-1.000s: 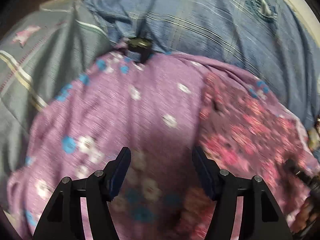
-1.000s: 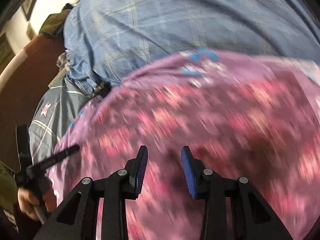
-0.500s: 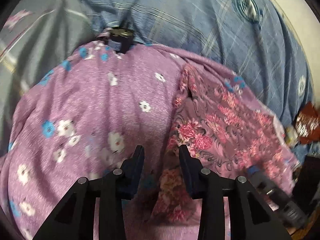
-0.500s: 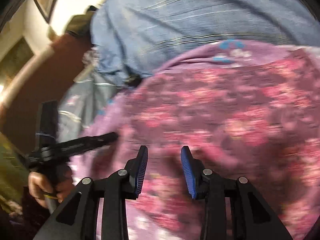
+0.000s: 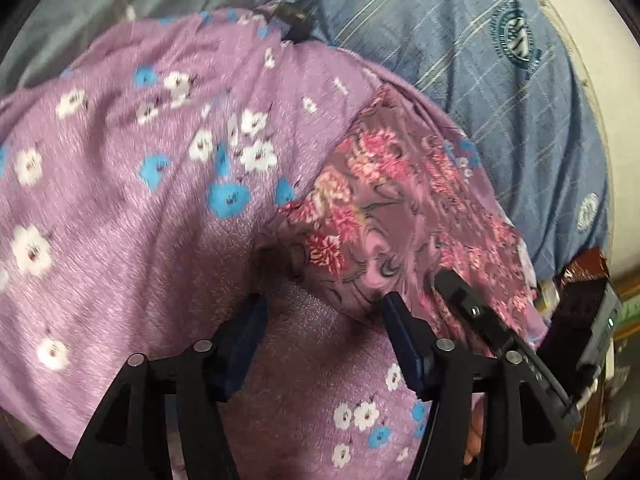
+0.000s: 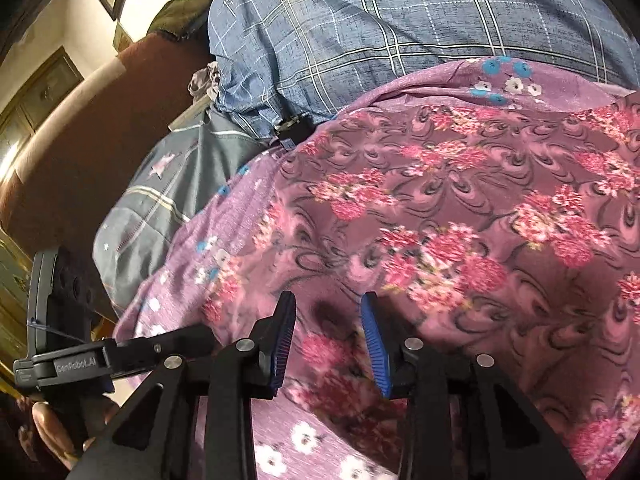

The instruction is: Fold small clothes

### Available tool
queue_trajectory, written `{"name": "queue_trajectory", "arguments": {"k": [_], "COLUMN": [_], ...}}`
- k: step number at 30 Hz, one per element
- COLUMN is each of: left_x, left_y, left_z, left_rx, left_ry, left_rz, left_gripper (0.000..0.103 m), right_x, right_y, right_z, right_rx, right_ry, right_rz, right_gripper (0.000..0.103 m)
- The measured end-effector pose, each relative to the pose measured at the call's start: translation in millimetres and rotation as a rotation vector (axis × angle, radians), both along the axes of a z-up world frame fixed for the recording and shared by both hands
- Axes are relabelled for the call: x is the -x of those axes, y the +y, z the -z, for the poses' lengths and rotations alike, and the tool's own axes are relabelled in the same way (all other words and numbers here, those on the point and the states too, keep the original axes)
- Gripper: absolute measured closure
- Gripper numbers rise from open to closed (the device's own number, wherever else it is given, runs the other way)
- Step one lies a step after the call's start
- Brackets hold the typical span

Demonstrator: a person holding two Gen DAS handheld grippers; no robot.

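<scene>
A lilac cloth with white and blue flowers (image 5: 120, 200) is spread under both grippers. On its right part lies a smaller mauve garment with pink flowers (image 5: 400, 208), which fills the right wrist view (image 6: 480, 220). My left gripper (image 5: 320, 304) points down at the near edge of that garment. Its jaws are opening, with a hump of lilac cloth between them, not pinched. My right gripper (image 6: 328, 308) hovers over the pink-flowered garment. Its jaws are closing, with cloth below and between them, not clamped. Each gripper shows in the other's view: right gripper (image 5: 480, 320), left gripper (image 6: 60, 360).
A blue checked bedcover (image 6: 360, 32) lies beyond the clothes, and a grey sheet with stars (image 6: 168, 200) to the left. A small black clip-like object (image 6: 290, 128) sits at the far edge of the lilac cloth. A brown headboard (image 6: 100, 120) stands at left.
My left gripper slid right to the edge of the pink-flowered garment, narrowing its jaws and then widening them. My right gripper shifted over that garment and its jaws narrowed slightly.
</scene>
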State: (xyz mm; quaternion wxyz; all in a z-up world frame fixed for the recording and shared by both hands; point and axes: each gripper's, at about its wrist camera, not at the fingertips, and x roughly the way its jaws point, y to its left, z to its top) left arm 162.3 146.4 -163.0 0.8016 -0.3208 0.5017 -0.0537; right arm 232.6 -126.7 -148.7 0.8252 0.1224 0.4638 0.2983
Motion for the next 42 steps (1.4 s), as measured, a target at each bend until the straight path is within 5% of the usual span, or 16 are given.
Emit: {"name": "queue_trajectory", "arguments": {"k": [7,10,11,15,19,22,23,26,28,32,42], "left_x": [-15.5,-17.3,-19.4,-21.5,-27.7,-33.2,-33.8,-29.4,-21.5,-6.1,9.0], "left_y": [-4.1,-11.0,-15.6,-28.9,-29.1,-31.5,-33.7,-45.6,-56.5,-84.4,-232.3], "left_z": [5.7,5.8,5.6,8.2,15.7,15.4,13.9,2.2,-11.5,-46.5,-109.5], "left_rx": [-0.007,0.024,0.011,-0.081,-0.055,-0.038,-0.052,-0.146,-0.203,-0.271,-0.385], "left_ry": [-0.098,-0.169,-0.178,-0.213,-0.203,-0.227,-0.238,-0.3,-0.357,-0.47,-0.589], "left_rz": [-0.071,-0.054,-0.038,-0.014,-0.071,-0.078,-0.066,-0.024,0.0,0.081,0.431], "left_gripper": [0.045,0.085,0.088,0.086,0.064,0.074,0.086,0.096,0.096,0.097,0.097], "right_x": [5.7,4.6,3.5,-0.9,-2.9,-5.6,-8.1,-17.3,-21.0,-20.6,-24.1], "right_y": [-8.7,-10.2,-11.1,-14.9,-25.2,-42.3,-50.8,-64.8,-67.1,-86.7,-220.7], "right_z": [7.9,9.6,10.0,11.3,7.5,-0.1,-0.1,12.0,18.0,1.9,-28.6], "right_rx": [0.019,0.015,0.008,-0.026,-0.052,-0.074,-0.076,-0.032,-0.013,-0.046,-0.26], "right_ry": [0.019,0.026,0.031,0.057,0.052,0.021,0.022,0.073,0.092,0.054,0.0], "right_rz": [-0.028,-0.036,-0.035,-0.032,-0.009,0.052,0.092,0.162,0.16,0.204,0.474], "right_gripper": [0.072,0.072,0.072,0.075,0.079,0.079,0.079,0.085,0.093,0.086,0.083]}}
